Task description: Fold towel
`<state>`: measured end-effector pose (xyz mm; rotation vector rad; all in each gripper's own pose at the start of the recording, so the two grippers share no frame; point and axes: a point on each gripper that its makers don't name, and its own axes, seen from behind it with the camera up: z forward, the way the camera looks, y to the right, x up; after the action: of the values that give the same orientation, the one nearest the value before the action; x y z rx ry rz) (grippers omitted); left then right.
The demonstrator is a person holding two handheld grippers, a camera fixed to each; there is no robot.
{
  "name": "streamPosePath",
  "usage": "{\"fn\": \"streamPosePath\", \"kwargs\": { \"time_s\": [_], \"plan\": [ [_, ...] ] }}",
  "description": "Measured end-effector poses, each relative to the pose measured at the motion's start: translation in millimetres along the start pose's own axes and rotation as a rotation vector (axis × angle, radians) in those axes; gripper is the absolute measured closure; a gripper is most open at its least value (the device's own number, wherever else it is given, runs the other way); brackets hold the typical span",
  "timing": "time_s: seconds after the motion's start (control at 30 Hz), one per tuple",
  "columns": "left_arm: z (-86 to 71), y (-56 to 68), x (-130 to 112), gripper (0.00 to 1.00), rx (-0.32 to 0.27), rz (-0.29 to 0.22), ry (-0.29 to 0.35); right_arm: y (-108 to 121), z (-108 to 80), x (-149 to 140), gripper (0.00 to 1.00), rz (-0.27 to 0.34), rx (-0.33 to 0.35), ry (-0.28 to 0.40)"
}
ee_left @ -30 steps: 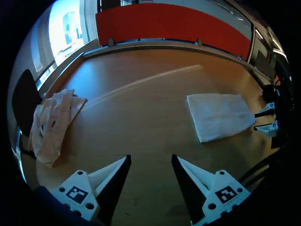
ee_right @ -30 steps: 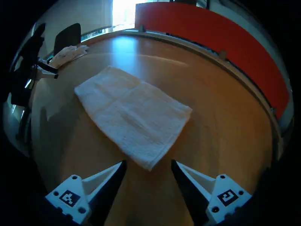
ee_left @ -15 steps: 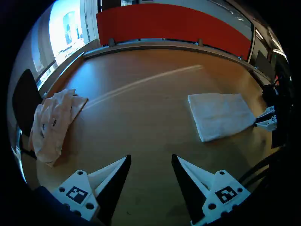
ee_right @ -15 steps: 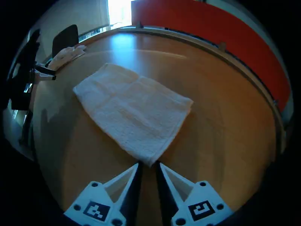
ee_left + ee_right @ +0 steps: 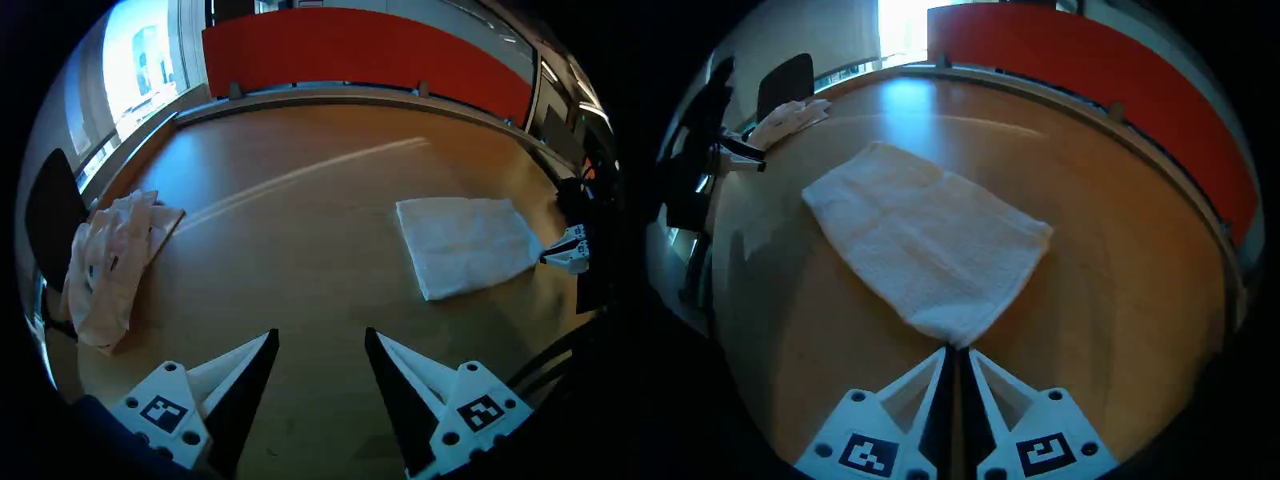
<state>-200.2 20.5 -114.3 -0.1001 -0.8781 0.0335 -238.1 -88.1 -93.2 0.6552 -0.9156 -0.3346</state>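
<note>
towel [image 5: 928, 244]: white terry rectangle on glossy wooden table [image 5: 1120, 264]; right gripper [image 5: 958, 352]: jaws pinching its near corner; left gripper [image 5: 320, 332]: jaws spread

towel [image 5: 932, 240] corner hidden, inside right tongs [image 5: 960, 353]

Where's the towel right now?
The towel lies centre of the right gripper view on the wooden table, its near corner pinched in the right claw.

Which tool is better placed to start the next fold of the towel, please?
The right. The right tool is closed on the near corner of the towel, ready to lift it over. The left tool is open above the table, well away from the towel.
</note>
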Motion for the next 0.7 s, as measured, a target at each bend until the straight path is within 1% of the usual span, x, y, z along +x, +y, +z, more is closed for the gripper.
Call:
{"fn": "streamPosePath", "kwargs": {
  "time_s": [0.1, 0.3, 0.5, 0.7],
  "plan": [
    [-0.3, -0.3, 0.6, 0.21, 0.0, 0.001, 0.001, -1.2, -2.0, 2.4, 0.95, 0.002, 0.002, 0.009],
    [-1.4, -2.4, -0.4, 0.21, 0.002, 0.001, 0.0, 0.6, -12.6, 14.1, 0.95, -0.023, -0.019, 0.036],
    [-3.2, -3.9, -1.5, 0.21, 0.005, 0.0, 0.001, 2.9, -27.7, 39.1, 0.95, -0.045, -0.039, 0.086],
    [-5.0, -4.2, -1.2, 0.21, 0.006, -0.001, 0.003, 0.6, -41.8, 66.7, 0.95, -0.083, -0.044, 0.13]
  ]
}}
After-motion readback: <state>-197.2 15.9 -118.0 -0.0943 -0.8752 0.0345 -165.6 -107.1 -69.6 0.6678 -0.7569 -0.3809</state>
